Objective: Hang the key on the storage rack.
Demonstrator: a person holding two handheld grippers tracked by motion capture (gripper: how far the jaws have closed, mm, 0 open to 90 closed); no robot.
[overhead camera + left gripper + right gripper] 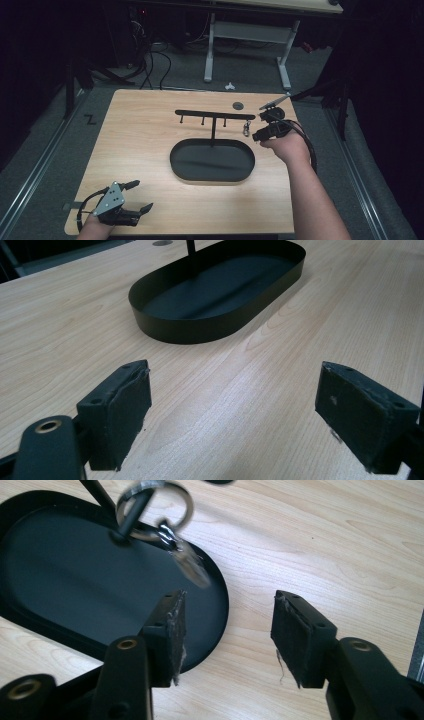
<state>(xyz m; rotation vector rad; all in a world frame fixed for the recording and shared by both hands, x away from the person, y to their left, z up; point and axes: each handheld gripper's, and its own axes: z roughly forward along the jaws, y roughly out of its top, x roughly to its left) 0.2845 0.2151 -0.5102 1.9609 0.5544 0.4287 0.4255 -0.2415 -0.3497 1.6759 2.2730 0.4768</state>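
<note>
- Blur smears the key ring [155, 505] in the right gripper view — a silver ring with a small metal piece dangling below it, hung on a peg at the end of the black rack [215, 114]; in the high view it is a tiny glint under the rack's right tip, too small to read.
- Rack post and crossbar are cut off at the top edge of both gripper views; what shows is the foot of the post standing in the oval black tray [165, 330].
- Right gripper [265, 125] sits just beside the hanging key ring, at the rack's right end; its jaws stand about half apart with nothing between them, bare pads over the tray's rim and the wood.
- Left gripper [137, 197] rests at the near left corner of the table [140, 140], well apart from the tray — jaws spread wide, nothing in them.
- Round dark grommet [238, 105] lies in the tabletop behind the rack.
- Beyond the table, cables and a white desk frame stand in near darkness.
</note>
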